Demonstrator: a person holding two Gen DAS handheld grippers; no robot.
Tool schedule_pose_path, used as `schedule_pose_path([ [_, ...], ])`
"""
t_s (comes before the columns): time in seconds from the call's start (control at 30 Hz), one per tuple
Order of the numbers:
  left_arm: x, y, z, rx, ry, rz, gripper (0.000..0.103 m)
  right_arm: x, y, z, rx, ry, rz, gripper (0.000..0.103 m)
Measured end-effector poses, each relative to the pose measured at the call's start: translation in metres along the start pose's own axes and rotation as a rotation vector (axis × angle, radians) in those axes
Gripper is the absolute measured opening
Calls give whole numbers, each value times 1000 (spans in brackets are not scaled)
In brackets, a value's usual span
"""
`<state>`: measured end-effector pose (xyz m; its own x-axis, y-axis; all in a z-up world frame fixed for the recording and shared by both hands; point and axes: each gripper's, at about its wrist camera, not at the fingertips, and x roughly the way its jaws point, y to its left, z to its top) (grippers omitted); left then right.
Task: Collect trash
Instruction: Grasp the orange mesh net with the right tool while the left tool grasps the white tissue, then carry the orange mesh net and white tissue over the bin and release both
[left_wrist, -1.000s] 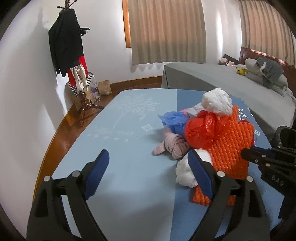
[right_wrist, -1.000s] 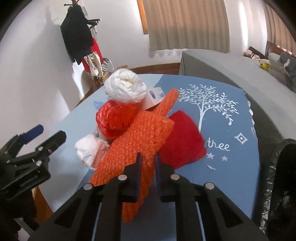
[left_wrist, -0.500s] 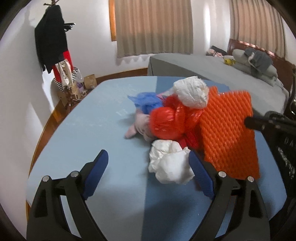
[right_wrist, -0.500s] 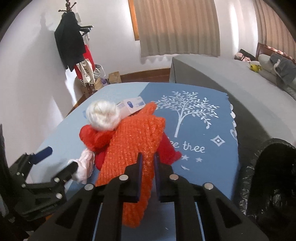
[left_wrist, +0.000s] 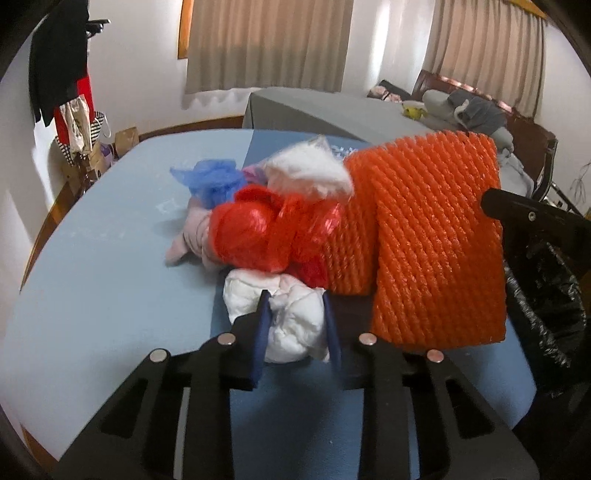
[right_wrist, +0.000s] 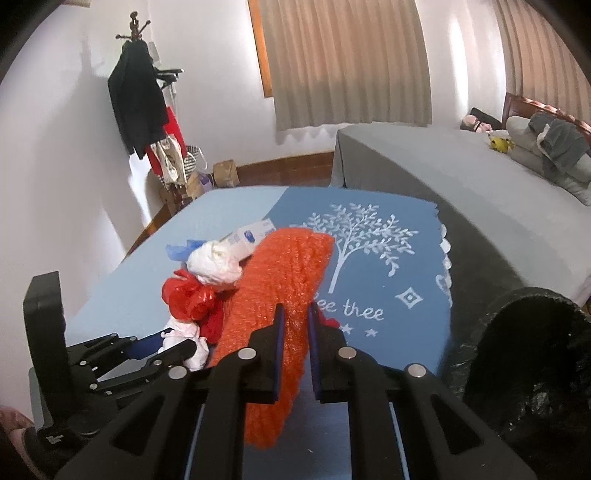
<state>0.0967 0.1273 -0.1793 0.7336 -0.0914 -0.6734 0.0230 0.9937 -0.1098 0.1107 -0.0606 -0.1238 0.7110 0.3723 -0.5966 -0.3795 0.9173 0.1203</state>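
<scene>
Trash collection is under way but far from finished: the right tool (right_wrist: 294, 341), its jaws clamped on an orange foam-net sheet (right_wrist: 280, 295), holds it lifted off the blue surface (right_wrist: 388, 332), with a black-lined bin (right_wrist: 535, 369) just to its right, nothing yet seen going in; the left tool (left_wrist: 295, 332) is closing its jaws on a crumpled white wad (left_wrist: 291, 314) directly ahead, pads touching its sides; beyond that wad a red plastic bag (left_wrist: 258, 236), another white bundle (left_wrist: 306, 173), a blue bag (left_wrist: 210, 181) and a pinkish scrap (left_wrist: 188, 240) wait in a heap, judged still to be cleared
</scene>
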Motion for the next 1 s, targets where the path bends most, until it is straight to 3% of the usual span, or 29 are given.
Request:
schedule_pose_path([
  [0.37,-52,-36,23,47,-136,-74,25,-46,-20,12,37,-100,-18,12],
  [1.0,-26,-126,28,152,-133,-215,25,-89,-95,-2,160,-136,-201,12],
])
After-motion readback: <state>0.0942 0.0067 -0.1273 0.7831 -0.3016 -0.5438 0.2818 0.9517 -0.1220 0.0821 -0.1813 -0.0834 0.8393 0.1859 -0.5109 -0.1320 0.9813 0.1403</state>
